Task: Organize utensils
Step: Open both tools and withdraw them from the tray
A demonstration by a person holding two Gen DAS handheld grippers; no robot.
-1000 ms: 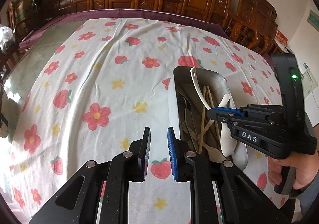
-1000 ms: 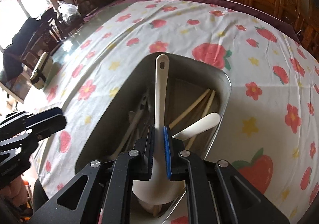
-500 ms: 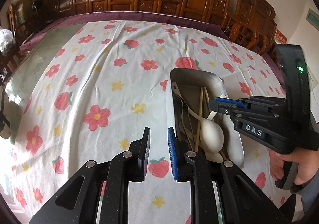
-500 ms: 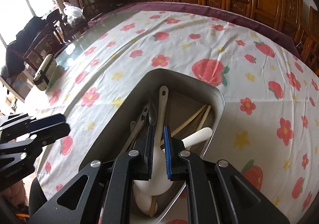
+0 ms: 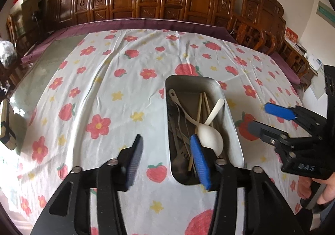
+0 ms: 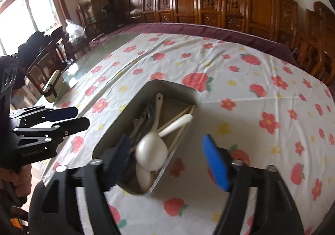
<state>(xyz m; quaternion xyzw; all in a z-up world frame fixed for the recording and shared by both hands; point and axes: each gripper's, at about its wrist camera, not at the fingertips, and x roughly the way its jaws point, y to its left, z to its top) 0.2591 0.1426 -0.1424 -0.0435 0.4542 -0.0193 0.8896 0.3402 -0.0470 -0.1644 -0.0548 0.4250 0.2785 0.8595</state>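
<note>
A metal tray (image 5: pixel 230 113) stands on the flowered cloth and holds two white spoons, wooden chopsticks (image 5: pixel 200 107) and several metal utensils. The large white spoon (image 6: pixel 151 151) lies bowl-forward on top, with the second white spoon (image 6: pixel 178 123) crossing under it. My right gripper (image 6: pixel 168 160) hovers above the tray's near end; its jaws are opening and grip nothing. My left gripper (image 5: pixel 167 158) sits over the tray's left rim and the cloth, jaws opening too, nothing held. Each gripper shows in the other's view: right gripper (image 5: pixel 266 118), left gripper (image 6: pixel 73 117).
The tablecloth (image 5: pixel 100 88) covers most of a glass-topped table; bare glass shows at the left. A small tan box (image 6: pixel 52 84) sits on that glass. Carved wooden chairs (image 5: pixel 155 0) line the far edge. A person's hand (image 5: pixel 326 193) grips the right handle.
The right gripper was shut on the large white spoon's handle; it has let go and pulled back and up, leaving the spoon in the tray. Both grippers' jaws have spread apart.
</note>
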